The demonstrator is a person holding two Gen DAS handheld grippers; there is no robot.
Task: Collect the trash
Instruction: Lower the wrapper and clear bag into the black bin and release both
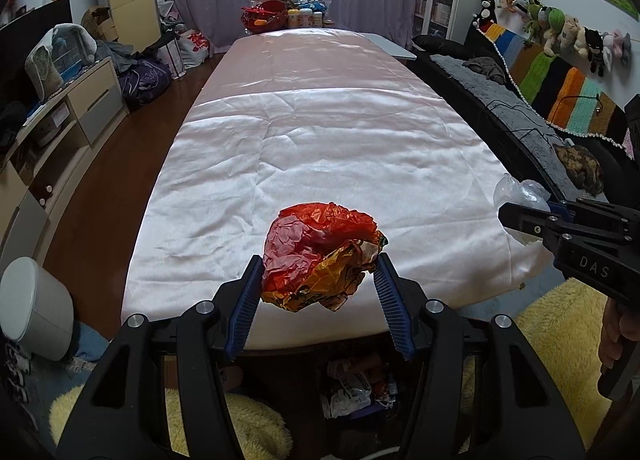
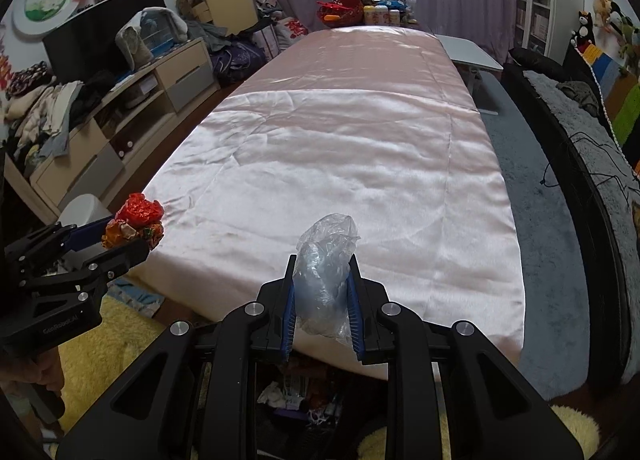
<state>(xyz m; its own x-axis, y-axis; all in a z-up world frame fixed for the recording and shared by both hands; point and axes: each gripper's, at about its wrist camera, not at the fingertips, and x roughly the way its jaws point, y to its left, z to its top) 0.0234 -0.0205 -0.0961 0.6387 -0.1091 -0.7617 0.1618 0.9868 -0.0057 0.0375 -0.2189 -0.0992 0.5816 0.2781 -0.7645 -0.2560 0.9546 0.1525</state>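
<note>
Trash in transit: both grippers are carrying a crumpled piece over the near edge of the table (image 1: 320,132), which is draped in a pale satin cloth. The left gripper (image 1: 320,272) is pinching a red-and-orange wrapper (image 1: 320,256) between its blue-padded jaws; the wrapper is bulging above and below them, clear of the cloth. The right gripper (image 2: 322,284) is pinching a clear bag (image 2: 326,272), its jaws drawn closer together around the thin plastic. Each gripper is also showing in the other's view, the right one (image 1: 520,216) off to the side with the bag (image 1: 518,190) at its tip.

Below the table's near edge a bin (image 2: 304,400) is sitting, already holding wrappers and paper; its rim is hard to make out. The step in hand is judged to be the carry to that bin. The next move is calling for each gripper to draw back from the table edge, tip down over the bin, and spread its jaws; the light bag may be clinging to a pad.
</note>
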